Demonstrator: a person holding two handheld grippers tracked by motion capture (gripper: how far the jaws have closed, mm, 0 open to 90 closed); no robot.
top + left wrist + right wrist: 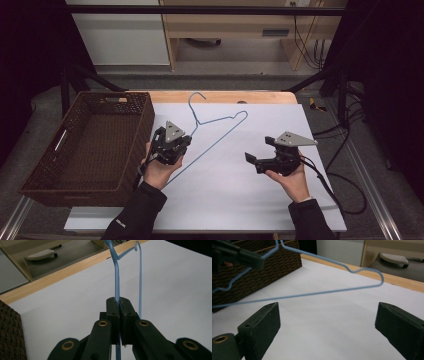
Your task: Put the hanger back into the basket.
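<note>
The left gripper [169, 145] sits at 9 o'clock of the scene's middle, its 2 jaws pinched tight, the left hand [159, 169] beneath it. The right gripper [252, 160] at 3 o'clock points toward 9, jaws spread wide, cradled by the right hand [292, 179].

Brown wicker basket [40, 170] at left; white table sheet [260, 200] beside it.

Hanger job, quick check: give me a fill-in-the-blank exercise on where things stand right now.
1. The left gripper is shut on the blue wire ____.
2. The right gripper has its jaws ____, with nothing between them.
3. The brown wicker basket sits on the ____ side of the high view.

Missing words: hanger; open; left.
</note>
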